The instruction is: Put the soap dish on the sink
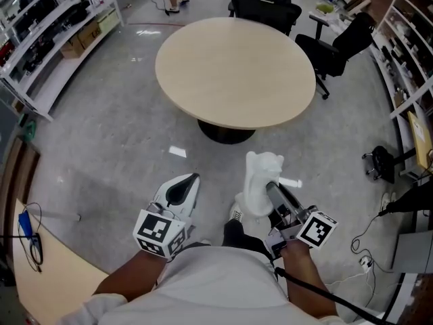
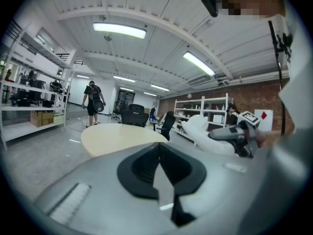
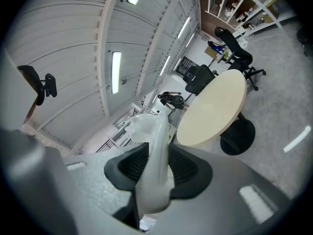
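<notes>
You hold the left gripper (image 1: 184, 189) low in front of your body, pointing forward and slightly down over the floor (image 1: 122, 147). Its fingers (image 2: 139, 168) are closed together with nothing between them. You hold the right gripper (image 1: 272, 193) just beside it, roughly level and pointing the same way. Its fingers (image 3: 128, 166) clamp the white soap dish (image 1: 260, 176), which stands up out of them in the air, short of the round table (image 1: 237, 66).
</notes>
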### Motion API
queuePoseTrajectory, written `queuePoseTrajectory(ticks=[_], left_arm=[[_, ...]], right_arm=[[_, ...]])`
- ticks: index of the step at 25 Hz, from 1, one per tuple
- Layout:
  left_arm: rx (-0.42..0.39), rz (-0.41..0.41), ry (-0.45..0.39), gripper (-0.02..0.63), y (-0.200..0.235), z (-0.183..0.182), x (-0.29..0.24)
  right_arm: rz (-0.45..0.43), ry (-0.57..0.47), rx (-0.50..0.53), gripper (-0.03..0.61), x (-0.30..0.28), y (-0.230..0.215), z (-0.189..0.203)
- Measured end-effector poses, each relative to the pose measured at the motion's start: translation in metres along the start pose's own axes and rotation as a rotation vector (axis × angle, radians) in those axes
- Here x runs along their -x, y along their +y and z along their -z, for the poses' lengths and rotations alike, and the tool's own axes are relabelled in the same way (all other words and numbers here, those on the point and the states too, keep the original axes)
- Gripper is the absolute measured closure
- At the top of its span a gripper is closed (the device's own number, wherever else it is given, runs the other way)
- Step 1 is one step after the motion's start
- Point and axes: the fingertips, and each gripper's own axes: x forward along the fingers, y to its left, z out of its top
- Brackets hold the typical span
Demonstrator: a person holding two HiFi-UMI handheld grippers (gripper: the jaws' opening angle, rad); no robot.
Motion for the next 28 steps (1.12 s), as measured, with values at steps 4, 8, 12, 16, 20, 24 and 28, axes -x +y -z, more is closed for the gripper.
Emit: queuePoseTrajectory(ticks=[4, 8, 12, 16, 20, 24, 28], left_arm=[[0.008, -0.003, 0.001, 0.606, 0.005, -0.011, -0.033], [-0.001, -0.013, 0.005, 0.606, 0.010, -0.023, -0.066], [-0.021, -0.027, 0.005, 0.606, 0.010, -0.039, -0.100], [-0.040, -0.038, 0.008, 0.606, 0.009, -0.053, -0.125], [-0.037, -0.060, 0.007, 0.606, 0.010, -0.063, -0.146], [-0.046, -0.081, 0.007, 0.606, 0.010, -0.070, -0.158], [-0.061, -0.098, 0.017, 0.606, 0.011, -0.073, -0.165]], right_arm=[[0.000, 0.012, 0.003, 0.448, -0.014, -0.019, -0.023], [-0.008, 0.015, -0.027, 0.448, -0.025, -0.038, -0.046], [-0.022, 0.023, -0.029, 0.448, -0.034, -0.055, -0.074], [-0.042, 0.023, -0.033, 0.448, -0.043, -0.069, -0.099], [-0.068, 0.042, -0.028, 0.448, -0.053, -0.078, -0.119], [-0.080, 0.061, -0.030, 0.448, -0.062, -0.087, -0.132], [-0.087, 0.069, -0.045, 0.448, -0.067, -0.098, -0.138]])
